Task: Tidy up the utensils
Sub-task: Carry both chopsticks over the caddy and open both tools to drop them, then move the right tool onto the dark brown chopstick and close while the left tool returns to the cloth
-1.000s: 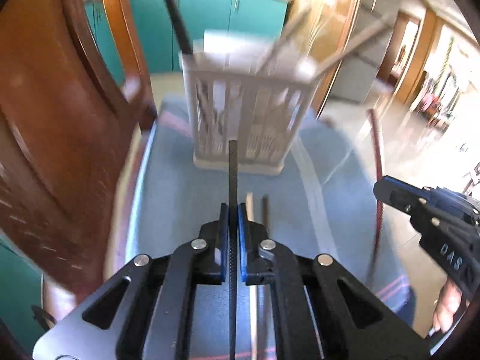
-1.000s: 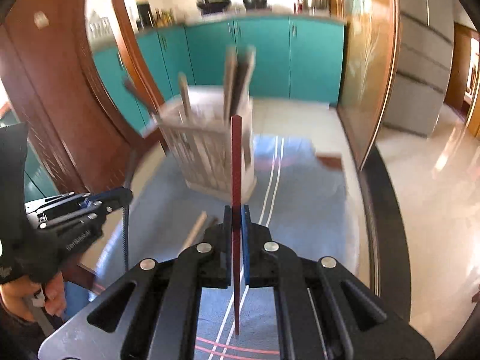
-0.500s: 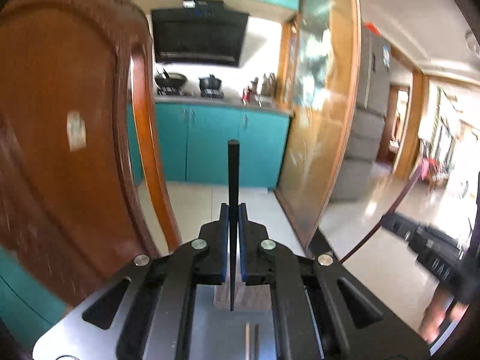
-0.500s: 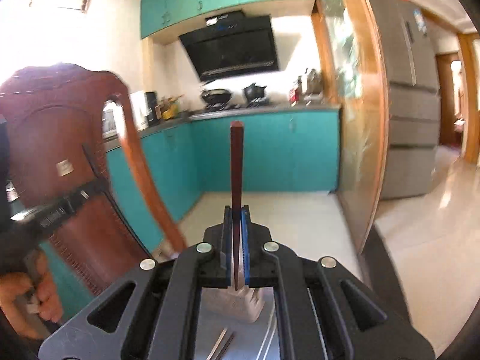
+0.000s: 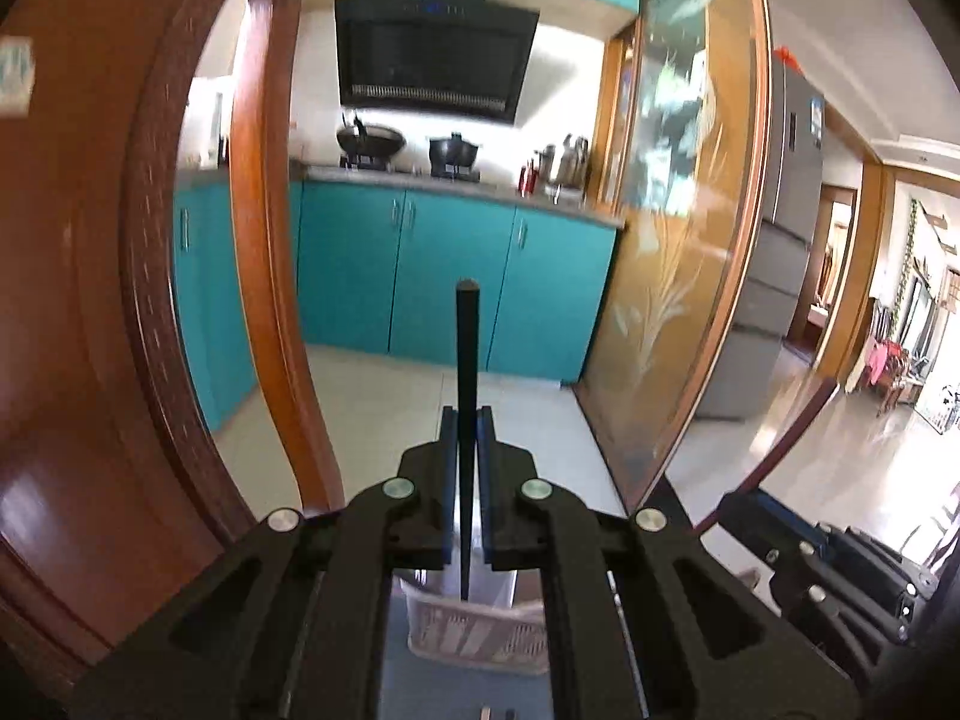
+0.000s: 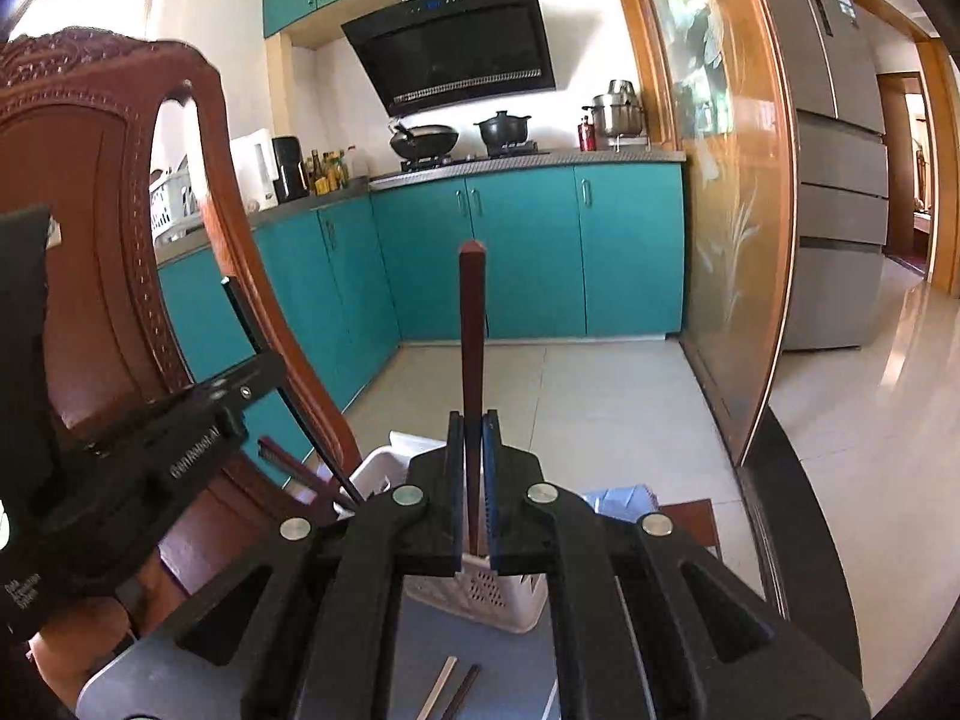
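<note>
my left gripper (image 5: 465, 420), at the bottom centre of its own view, is clamped on a black chopstick (image 5: 465, 384) that stands upright between the pads, its blunt top reaching mid-frame against the teal cabinets (image 5: 420, 276). the chopstick's lower tip hangs just above the white slotted basket (image 5: 474, 636), which peeks out low in the frame between the gripper's arms. my right gripper (image 6: 473, 426) is likewise closed tight on a reddish-brown chopstick (image 6: 471, 360), held upright at the centre of its view, with its lower end over the same white basket (image 6: 480, 594) at bottom centre. in the right view, my left gripper (image 6: 264, 372) comes in from the left edge with its black chopstick (image 6: 288, 402) slanting down toward the basket rim. two loose chopsticks (image 6: 450, 690) lie on the blue-grey mat (image 6: 480, 660) at the very bottom of the frame. a carved wooden chair back (image 6: 102, 210) fills the left side.
</note>
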Available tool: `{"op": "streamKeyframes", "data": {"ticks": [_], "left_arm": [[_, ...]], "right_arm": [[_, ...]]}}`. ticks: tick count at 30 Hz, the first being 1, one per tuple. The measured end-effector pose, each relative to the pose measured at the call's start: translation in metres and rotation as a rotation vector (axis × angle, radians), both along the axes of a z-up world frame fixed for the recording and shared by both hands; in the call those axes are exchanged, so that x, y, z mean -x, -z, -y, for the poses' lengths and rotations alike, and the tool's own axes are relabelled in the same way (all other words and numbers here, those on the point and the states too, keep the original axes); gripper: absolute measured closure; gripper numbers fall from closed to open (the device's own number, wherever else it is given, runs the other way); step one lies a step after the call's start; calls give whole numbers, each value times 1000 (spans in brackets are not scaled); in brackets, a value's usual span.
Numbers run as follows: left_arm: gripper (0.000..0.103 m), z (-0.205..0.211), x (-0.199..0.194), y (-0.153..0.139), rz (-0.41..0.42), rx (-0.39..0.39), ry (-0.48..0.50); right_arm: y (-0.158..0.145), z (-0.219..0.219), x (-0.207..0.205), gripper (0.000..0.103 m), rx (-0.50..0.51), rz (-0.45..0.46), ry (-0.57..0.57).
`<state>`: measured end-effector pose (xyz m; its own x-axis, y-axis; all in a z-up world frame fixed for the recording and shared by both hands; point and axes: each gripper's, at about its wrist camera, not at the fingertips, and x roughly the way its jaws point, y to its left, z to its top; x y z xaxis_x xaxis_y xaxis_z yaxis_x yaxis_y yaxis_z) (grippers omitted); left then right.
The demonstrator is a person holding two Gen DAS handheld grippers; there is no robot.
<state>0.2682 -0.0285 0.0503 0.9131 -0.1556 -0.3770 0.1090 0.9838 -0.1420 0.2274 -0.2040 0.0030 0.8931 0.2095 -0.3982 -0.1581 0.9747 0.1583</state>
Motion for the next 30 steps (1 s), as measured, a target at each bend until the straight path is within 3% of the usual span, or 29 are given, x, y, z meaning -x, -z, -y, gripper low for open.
{"op": "streamKeyframes", "data": {"ticks": [7, 12, 15, 18, 22, 24, 27, 30], "left_arm": [[95, 0, 1, 16, -48, -5, -1], [81, -5, 16, 17, -61, 0, 14], [75, -7, 40, 27, -79, -25, 37], [75, -9, 59, 47, -132, -63, 48], [75, -14, 84, 81, -242, -93, 37], [67, -15, 93, 90, -274, -102, 38], [65, -11, 105, 103, -304, -140, 53], [64, -10, 115, 109, -325, -144, 70]], "right_arm": [[-17, 2, 19, 91, 7, 41, 18], [-28, 5, 69, 91, -14, 88, -64], [-10, 4, 95, 91, -1, 58, -142], [28, 4, 100, 91, 22, -46, -164], [109, -1, 67, 91, 81, -358, -89], [135, -8, 53, 88, 86, -445, -80], [167, -25, 30, 73, 81, -545, -91], [187, -41, 12, 73, 92, -599, -83]]}}
